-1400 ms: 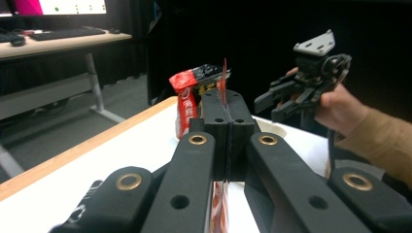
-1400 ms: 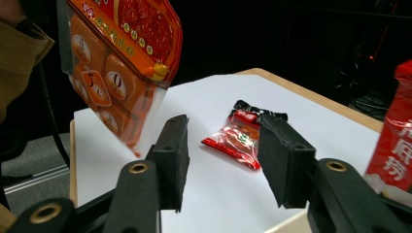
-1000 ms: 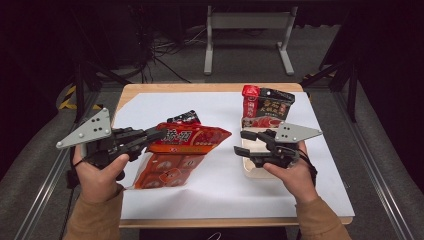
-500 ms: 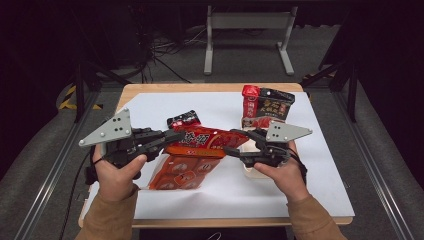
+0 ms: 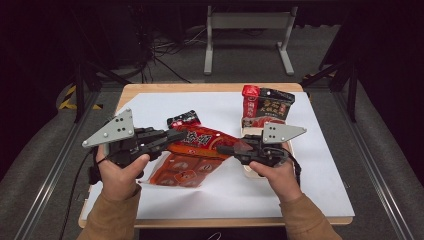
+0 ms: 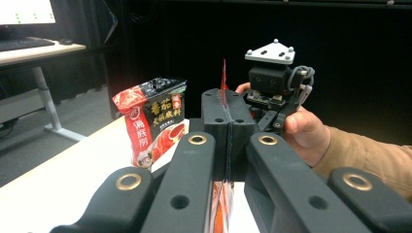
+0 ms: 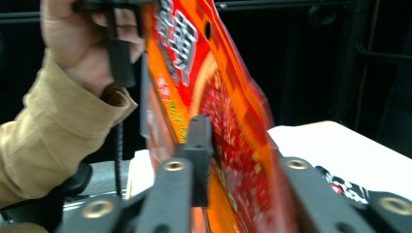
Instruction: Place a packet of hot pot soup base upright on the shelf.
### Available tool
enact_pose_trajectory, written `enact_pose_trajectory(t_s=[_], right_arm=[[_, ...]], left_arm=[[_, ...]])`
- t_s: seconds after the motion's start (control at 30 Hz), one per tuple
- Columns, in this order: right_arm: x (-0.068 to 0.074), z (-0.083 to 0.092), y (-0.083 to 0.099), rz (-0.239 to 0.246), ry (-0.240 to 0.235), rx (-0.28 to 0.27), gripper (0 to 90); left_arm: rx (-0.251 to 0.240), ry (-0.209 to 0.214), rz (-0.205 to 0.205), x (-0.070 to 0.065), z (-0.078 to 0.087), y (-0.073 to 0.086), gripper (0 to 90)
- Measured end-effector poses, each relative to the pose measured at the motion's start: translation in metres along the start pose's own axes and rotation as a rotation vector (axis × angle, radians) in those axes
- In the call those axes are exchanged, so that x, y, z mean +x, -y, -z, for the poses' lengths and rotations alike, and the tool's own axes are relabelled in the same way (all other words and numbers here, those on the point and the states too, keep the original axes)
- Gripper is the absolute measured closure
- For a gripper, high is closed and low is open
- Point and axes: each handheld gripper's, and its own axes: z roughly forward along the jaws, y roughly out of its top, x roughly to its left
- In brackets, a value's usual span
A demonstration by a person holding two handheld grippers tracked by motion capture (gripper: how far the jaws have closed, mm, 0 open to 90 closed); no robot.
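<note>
The left tool is clamped on one end of the red-orange pouch. The right tool, its jaws just closing, grips the other end. The pouch is held above the desk, near an upright packet.

Left claw is clamped tight, pointing toward three o'clock. Right claw points toward nine o'clock, its jaws having just been closing.
</note>
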Motion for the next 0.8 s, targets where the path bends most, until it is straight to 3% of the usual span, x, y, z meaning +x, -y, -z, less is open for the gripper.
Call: enact_pose_trajectory(t_s=[0.17, 0.57, 0.8], right_arm=[[0.003, 0.0, -0.004, 0.025, -0.014, -0.008, 88.9], [0.013, 0.008, -0.029, 0.068, 0.028, 0.008, 89.8], [0.016, 0.013, -0.046, 0.079, 0.049, 0.037, 89.9]], left_arm=[[-0.01, -0.002, 0.01, 0.003, 0.002, 0.001, 90.0], [-0.046, 0.009, 0.024, 0.009, 0.006, 0.003, 90.0], [-0.038, 0.006, 0.03, 0.013, 0.007, 0.006, 89.9]])
